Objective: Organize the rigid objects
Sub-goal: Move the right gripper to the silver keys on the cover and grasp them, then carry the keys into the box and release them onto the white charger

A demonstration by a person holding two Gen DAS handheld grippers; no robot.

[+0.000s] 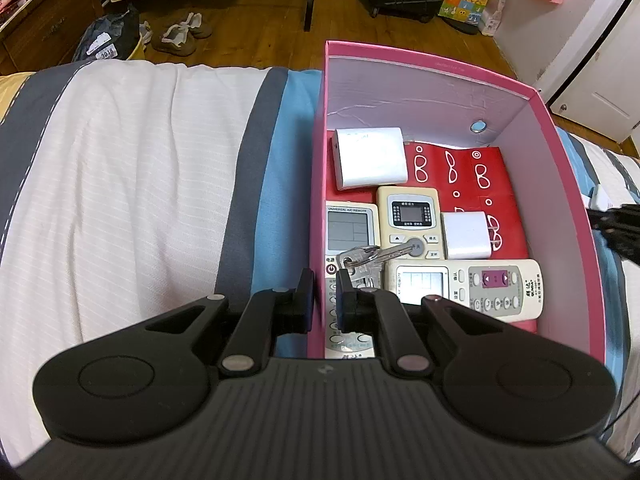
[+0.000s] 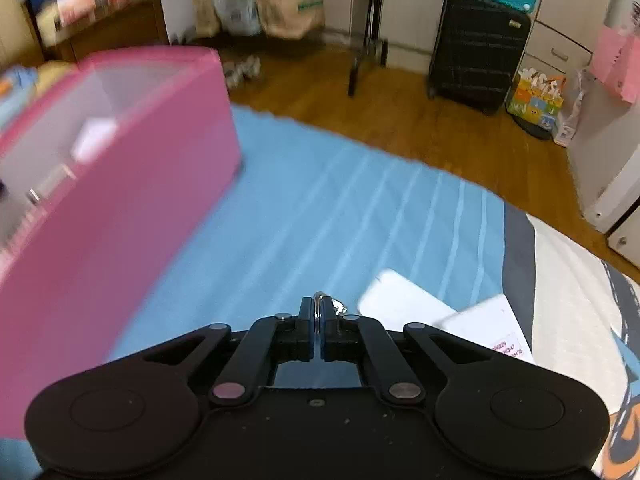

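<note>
A pink box (image 1: 560, 128) sits on the bed and holds three remotes (image 1: 466, 286), two white adapters (image 1: 370, 158), a red glasses case (image 1: 486, 176) and a bunch of keys (image 1: 362, 258). My left gripper (image 1: 324, 296) is shut on the box's near left wall, one finger inside and one outside. My right gripper (image 2: 318, 314) is shut on a metal key ring (image 2: 319, 300), held above the blue bedsheet to the right of the pink box (image 2: 120, 200). Its tip shows at the right edge of the left wrist view (image 1: 620, 228).
Two white flat boxes (image 2: 404, 300) lie on the sheet just right of my right gripper. The bed edge runs behind the box. On the wooden floor beyond are a black suitcase (image 2: 476, 48), shoes (image 1: 180, 34), bags and a wooden cabinet (image 1: 44, 28).
</note>
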